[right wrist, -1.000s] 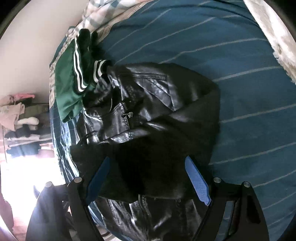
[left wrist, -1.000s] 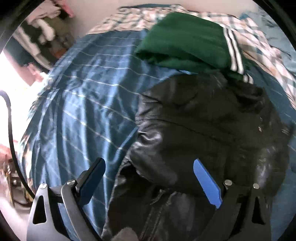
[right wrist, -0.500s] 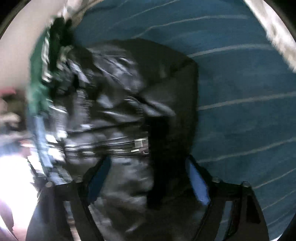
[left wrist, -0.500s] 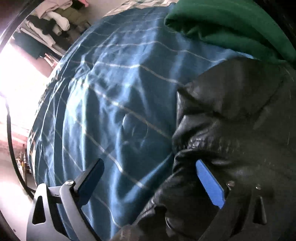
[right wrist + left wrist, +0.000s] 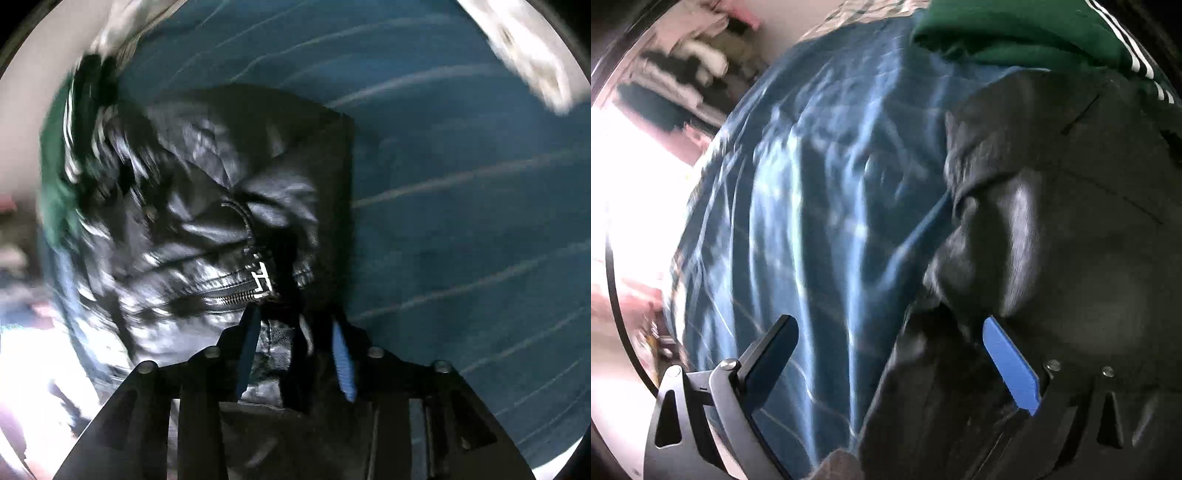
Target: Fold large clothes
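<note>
A black leather jacket (image 5: 1063,221) lies bunched on a blue striped bedspread (image 5: 820,206). My left gripper (image 5: 886,350) is open, low over the jacket's left edge, with its right blue pad (image 5: 1010,363) against the leather. In the right wrist view the jacket (image 5: 229,184) fills the middle, its zipper (image 5: 258,282) just ahead of my right gripper (image 5: 295,328), whose jaws have narrowed around a fold of leather below the zipper.
A folded green garment with white stripes (image 5: 1034,33) lies beyond the jacket and shows blurred in the right wrist view (image 5: 55,184). Plaid bedding (image 5: 871,11) is at the head of the bed. Hanging clothes (image 5: 683,81) are far left.
The right gripper moved down onto the jacket and closed from wide open onto the leather by the zipper. The left gripper dropped closer to the jacket's left edge and stayed open.
</note>
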Demonstrator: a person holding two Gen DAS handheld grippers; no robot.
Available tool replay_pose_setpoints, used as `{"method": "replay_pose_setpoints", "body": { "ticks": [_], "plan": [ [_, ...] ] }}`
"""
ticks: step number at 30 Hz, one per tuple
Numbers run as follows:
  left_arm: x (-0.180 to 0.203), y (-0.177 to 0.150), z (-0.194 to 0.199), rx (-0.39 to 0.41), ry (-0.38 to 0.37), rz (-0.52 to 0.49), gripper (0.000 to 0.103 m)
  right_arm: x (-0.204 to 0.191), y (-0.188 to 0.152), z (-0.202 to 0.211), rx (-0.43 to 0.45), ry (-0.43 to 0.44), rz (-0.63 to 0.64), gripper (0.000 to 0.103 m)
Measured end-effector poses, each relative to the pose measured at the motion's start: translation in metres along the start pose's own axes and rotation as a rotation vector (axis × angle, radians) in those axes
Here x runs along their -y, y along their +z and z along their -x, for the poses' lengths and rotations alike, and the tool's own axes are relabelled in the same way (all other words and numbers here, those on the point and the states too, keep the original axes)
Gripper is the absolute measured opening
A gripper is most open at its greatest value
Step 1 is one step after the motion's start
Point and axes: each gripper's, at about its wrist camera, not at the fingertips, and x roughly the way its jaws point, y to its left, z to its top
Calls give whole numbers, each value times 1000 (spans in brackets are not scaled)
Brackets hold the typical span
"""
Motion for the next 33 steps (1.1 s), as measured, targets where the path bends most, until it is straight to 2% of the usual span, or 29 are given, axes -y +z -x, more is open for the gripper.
{"method": "replay_pose_setpoints", "body": {
  "ticks": [2, 3, 5, 8, 11, 12, 13, 15, 17, 18, 19, 20, 22, 24, 26, 28, 29, 30, 33],
  "plan": [
    [-3, -14, -2, 8, -10, -7, 103, -1, 0, 19, 44, -20, 6, 40],
    [-1, -20, -10, -20, 4, -22, 103, -6, -3, 34, 88, -23, 30, 40],
    [4, -24, -27, -48, -2, -23, 103, -18, -9, 47, 131, 33, 79, 40],
    [3, -19, -36, -48, -31, 29, 103, -43, -17, 32, 80, 134, 206, 40],
    [-3, -22, -37, -42, -55, 64, 103, -55, -22, -11, -25, 97, 275, 36],
    [-6, -24, -37, -33, -67, 71, 103, -54, -24, -26, -24, 4, 293, 11],
    [-8, -25, -37, -28, -79, 73, 103, -52, -25, -39, -17, -98, 326, 0],
    [-14, -24, -32, -53, -95, 86, 103, -45, -22, -46, -6, -128, 296, 0],
    [-20, -20, -17, -80, -32, 86, 103, -50, -19, -42, -24, -148, 270, 0],
    [-22, -18, -2, -61, -6, 85, 103, -55, -18, -37, -30, -166, 274, 0],
    [-26, -15, 13, -25, -4, 92, 103, -59, -18, -31, -29, -167, 272, 8],
    [-29, -9, 34, 29, 0, 101, 103, -67, -19, -22, -15, -157, 277, 9],
    [-25, 5, 56, 76, 20, 98, 103, -85, -22, -14, 0, -96, 307, 11],
    [-9, 27, 62, 91, -11, 88, 103, -105, -22, -15, -1, -39, 335, 13],
    [14, 55, 43, 88, -16, 70, 103, -128, -20, -31, -20, -4, 364, 13],
    [40, 73, 10, 35, 2, 22, 103, -135, -17, -52, -42, -23, 368, 13],
    [47, 78, -5, 13, 10, -1, 103, -140, -14, -68, -53, -59, 372, 13],
    [53, 81, -19, -4, 3, -24, 103, -142, -11, -79, -42, -133, 373, 4],
    [53, 83, -27, 35, -71, -32, 103, -146, -5, -93, -14, -212, 346, 0]
  ]
}}
